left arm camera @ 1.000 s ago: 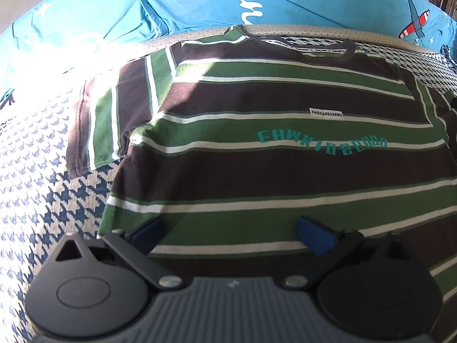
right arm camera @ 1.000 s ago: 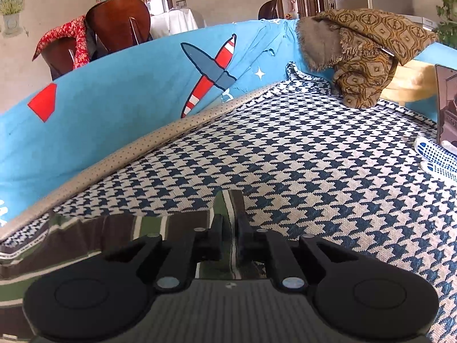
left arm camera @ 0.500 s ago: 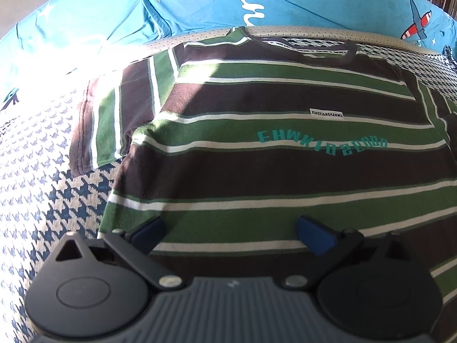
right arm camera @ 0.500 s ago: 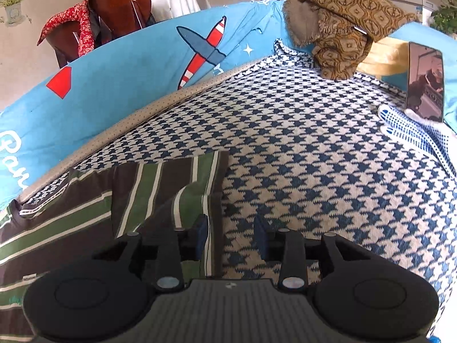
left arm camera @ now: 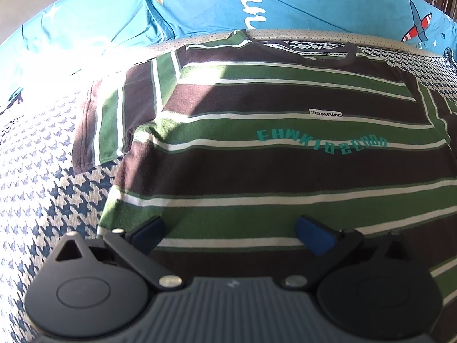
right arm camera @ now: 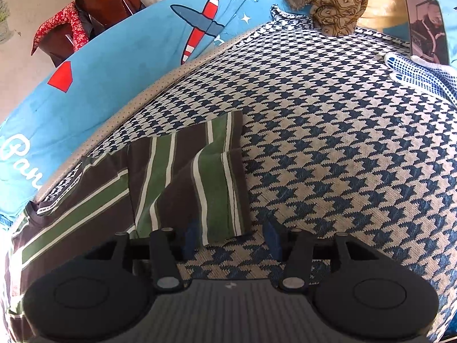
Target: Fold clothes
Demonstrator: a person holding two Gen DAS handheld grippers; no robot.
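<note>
A brown, green and white striped T-shirt [left arm camera: 285, 165] lies flat, front up, on a houndstooth sofa cover [left arm camera: 42, 194], collar toward the blue backrest. My left gripper [left arm camera: 230, 231] hovers open over the shirt's lower hem, its blue pads wide apart. In the right wrist view the shirt's right sleeve [right arm camera: 200, 177] lies spread on the cover with a small crease. My right gripper [right arm camera: 231, 237] is open just below the sleeve's hem; the cloth edge lies between its fingers, untouched as far as I can see.
A blue backrest cover [right arm camera: 114, 65] with aeroplane prints runs behind. A brown patterned blanket [right arm camera: 337, 3], a phone [right arm camera: 427, 28] and dotted white gloves [right arm camera: 420, 74] lie at the far right. A wooden chair [right arm camera: 105, 5] with a red cloth stands beyond the sofa.
My right gripper, shut on the sleeve a second ago, has opened and pulled back; the sleeve now lies spread out on the cover. The left gripper has barely moved.
</note>
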